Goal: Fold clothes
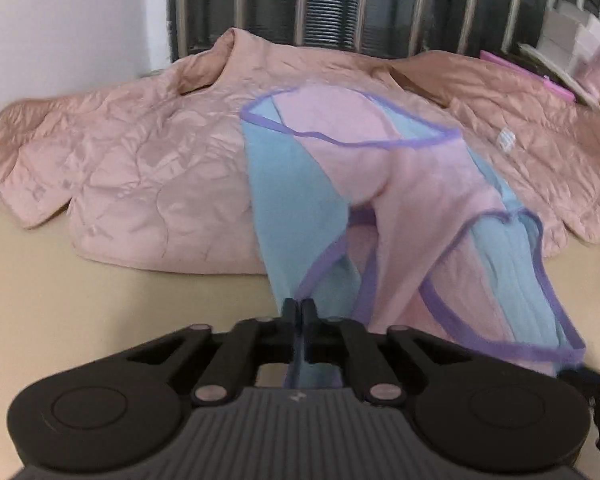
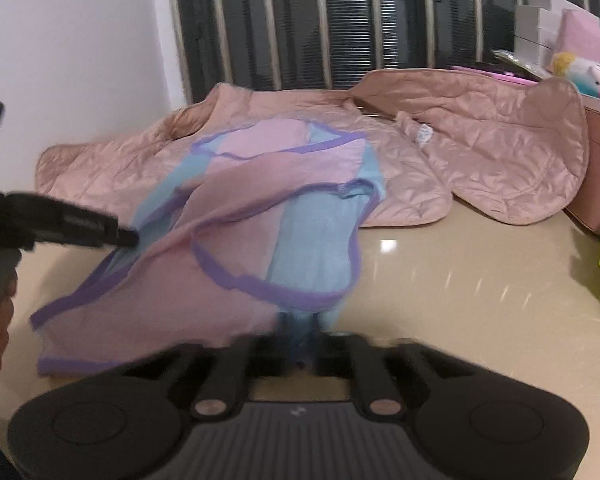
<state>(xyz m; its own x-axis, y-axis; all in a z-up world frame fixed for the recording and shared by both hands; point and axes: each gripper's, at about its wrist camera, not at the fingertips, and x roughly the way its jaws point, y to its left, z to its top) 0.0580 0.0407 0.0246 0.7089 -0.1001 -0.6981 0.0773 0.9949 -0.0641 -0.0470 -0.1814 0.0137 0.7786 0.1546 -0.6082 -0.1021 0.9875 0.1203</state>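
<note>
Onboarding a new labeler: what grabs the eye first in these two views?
The pink-and-blue tank top with purple trim, pinched at its near edge by the left gripper and the right gripper, stretching back across the table. Behind and under it sprawls a quilted pink jacket, on the beige table.

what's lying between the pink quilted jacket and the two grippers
The pink and blue purple-trimmed garment stretches from the pink quilted jacket to the left hand-held gripper and right hand-held gripper, shown in both views.
</note>
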